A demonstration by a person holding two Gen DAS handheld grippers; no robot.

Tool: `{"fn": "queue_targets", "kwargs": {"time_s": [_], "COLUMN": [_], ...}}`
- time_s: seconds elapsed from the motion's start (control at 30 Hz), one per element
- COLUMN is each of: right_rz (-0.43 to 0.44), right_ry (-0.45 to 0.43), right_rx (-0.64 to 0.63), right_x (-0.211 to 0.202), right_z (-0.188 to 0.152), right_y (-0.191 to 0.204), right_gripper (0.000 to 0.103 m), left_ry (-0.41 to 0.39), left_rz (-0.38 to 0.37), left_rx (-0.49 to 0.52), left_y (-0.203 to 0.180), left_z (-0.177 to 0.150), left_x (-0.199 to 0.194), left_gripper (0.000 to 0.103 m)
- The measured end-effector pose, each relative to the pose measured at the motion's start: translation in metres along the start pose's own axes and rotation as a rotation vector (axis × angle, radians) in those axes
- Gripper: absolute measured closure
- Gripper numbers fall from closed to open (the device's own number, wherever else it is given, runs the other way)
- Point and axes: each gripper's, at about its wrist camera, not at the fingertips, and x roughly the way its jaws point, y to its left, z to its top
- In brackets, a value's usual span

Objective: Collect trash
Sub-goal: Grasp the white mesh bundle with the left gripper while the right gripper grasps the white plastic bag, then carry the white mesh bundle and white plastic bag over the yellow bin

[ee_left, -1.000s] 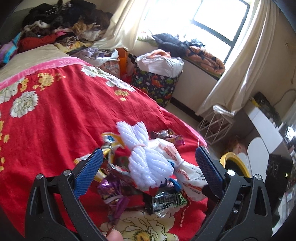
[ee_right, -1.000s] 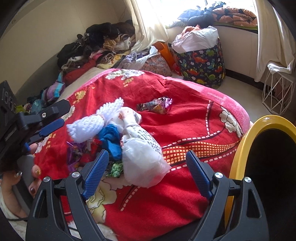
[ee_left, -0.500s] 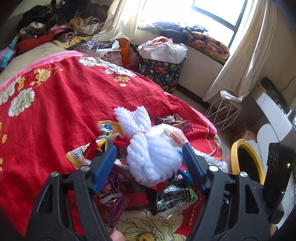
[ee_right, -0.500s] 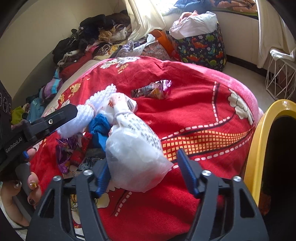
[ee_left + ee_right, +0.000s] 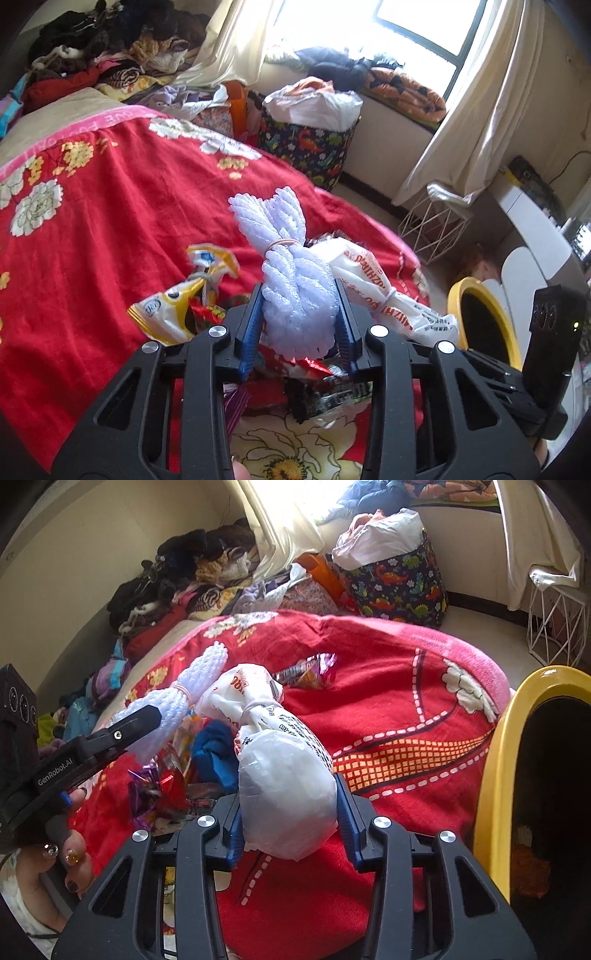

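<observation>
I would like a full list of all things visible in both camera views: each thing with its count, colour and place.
foam net bundle: 1, white, between the left gripper's pads
tied plastic bag: 1, white with print, between the right gripper's pads
snack wrappers: several, yellow, purple, red, piled on the blanket
lone wrapper: 1, purple-orange, farther up the blanket
blanket: 1, red with flowers, on the bed
bin: 1, yellow rim, beside the bed
dinosaur-print basket: 1, dark, on the floor
wire stand: 1, white, by the curtain
clothes pile: 1, mixed, far end of the bed
left gripper: 1, black with blue pads, just closed on the bundle
right gripper: 1, same colours, just closed on the bag
hand: 1, painted nails, holding the left gripper
</observation>
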Motion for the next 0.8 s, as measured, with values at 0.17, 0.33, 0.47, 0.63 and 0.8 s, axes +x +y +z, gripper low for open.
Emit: {"fn": "queue_targets", "kwargs": {"time_s": [0.17, 0.33, 0.47, 0.63, 0.8], "right_rz": [0.007, 0.006, 0.003, -0.007, -0.016], "right_ry": [-0.034, -0.058, -0.072, -0.097, -0.114], "right_rx": [0.007, 0.016, 0.029, 0.041, 0.051], "right_x": [-0.014, -0.026, -0.035, -0.047, -0.057], "right_z": [0.004, 0.006, 0.008, 0.011, 0.009], "right_y": [0.002, 0.003, 0.0, -0.002, -0.006], "right_gripper": [0.064, 0.064, 0.064, 0.064, 0.064], "left_ry": [-0.036, -0.067, -0.089, -0.108, -0.118], "left_rz": [-0.017, -0.03, -0.038, -0.054, -0.067], "left_rx": [0.006, 0.014, 0.019, 0.031, 0.041], "left_y": [-0.005, -0.01, -0.015, -0.021, -0.027], "left_z": [0.006, 0.011, 0.016, 0.018, 0.018], "left_x": [-0.011, -0.021, -0.029, -0.036, -0.041], "left_gripper": [0.076, 0.076, 0.076, 0.076, 0.077]}}
